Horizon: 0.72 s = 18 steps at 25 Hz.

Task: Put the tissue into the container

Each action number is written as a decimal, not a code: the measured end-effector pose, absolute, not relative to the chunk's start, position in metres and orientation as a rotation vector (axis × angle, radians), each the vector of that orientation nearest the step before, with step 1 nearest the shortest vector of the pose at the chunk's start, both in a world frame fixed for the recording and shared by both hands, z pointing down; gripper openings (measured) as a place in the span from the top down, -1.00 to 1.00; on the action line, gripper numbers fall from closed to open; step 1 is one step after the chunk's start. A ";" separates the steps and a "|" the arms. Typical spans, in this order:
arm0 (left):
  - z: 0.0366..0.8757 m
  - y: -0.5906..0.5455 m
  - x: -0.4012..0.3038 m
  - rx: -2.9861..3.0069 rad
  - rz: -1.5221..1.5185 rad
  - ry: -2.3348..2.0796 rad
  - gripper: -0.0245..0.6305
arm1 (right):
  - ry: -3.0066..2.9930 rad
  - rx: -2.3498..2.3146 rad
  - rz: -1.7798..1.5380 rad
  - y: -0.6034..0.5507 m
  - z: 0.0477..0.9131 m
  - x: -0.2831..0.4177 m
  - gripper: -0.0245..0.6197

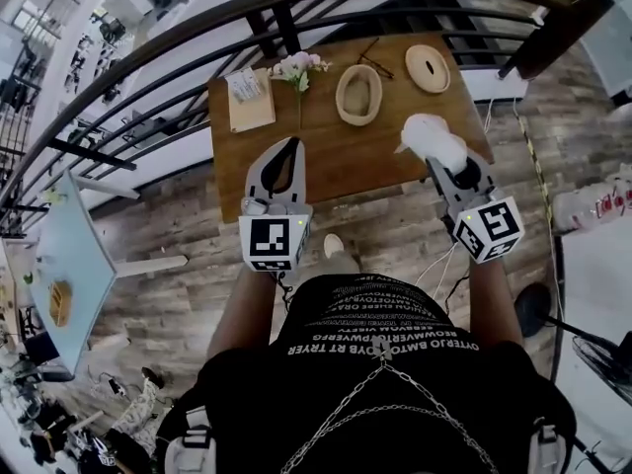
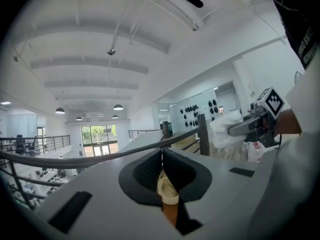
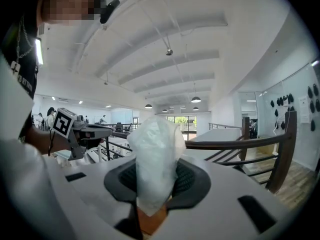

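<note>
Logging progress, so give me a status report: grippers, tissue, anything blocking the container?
Left gripper shut, empty. Right gripper shut on tissue, not yet in container. Container open, lid lying apart. Path looks clear.

The head view looks steeply down from above the person [image 1: 385,363] onto the worktop [image 1: 336,156], left claw [image 1: 289,151] and right claw [image 1: 446,171]. Each claw view sits close behind its own jaws, facing nearly level toward the railing [image 2: 100,157]; each catches the other claw.

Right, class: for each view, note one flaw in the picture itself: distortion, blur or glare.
Head view: the railing bows into an arc. Left gripper view: black corners ring the image. Right gripper view: the tissue, close to the lens, looks soft.
</note>
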<state>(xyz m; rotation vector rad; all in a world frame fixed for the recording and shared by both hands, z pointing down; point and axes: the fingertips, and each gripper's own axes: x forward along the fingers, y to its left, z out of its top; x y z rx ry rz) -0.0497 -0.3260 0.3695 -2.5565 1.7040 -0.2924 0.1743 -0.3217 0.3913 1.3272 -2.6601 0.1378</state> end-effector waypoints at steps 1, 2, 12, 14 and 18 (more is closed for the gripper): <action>0.370 -0.334 -0.053 -2.563 -0.290 1.700 0.83 | -2.658 1.329 0.140 -0.330 0.391 0.170 0.58; 0.369 -0.342 -0.057 -2.569 -0.287 1.694 0.83 | -2.657 1.332 0.140 -0.337 0.389 0.166 0.58; 0.367 -0.402 -0.105 -2.608 -0.305 1.633 0.83 | -2.633 1.409 0.102 -0.386 0.372 0.132 0.58; 0.371 -0.410 -0.111 -2.625 -0.320 1.625 0.83 | -2.623 1.426 0.105 -0.393 0.371 0.128 0.58; 0.374 -0.420 -0.112 -2.657 -0.291 1.609 0.83 | -2.603 1.444 0.099 -0.401 0.368 0.129 0.58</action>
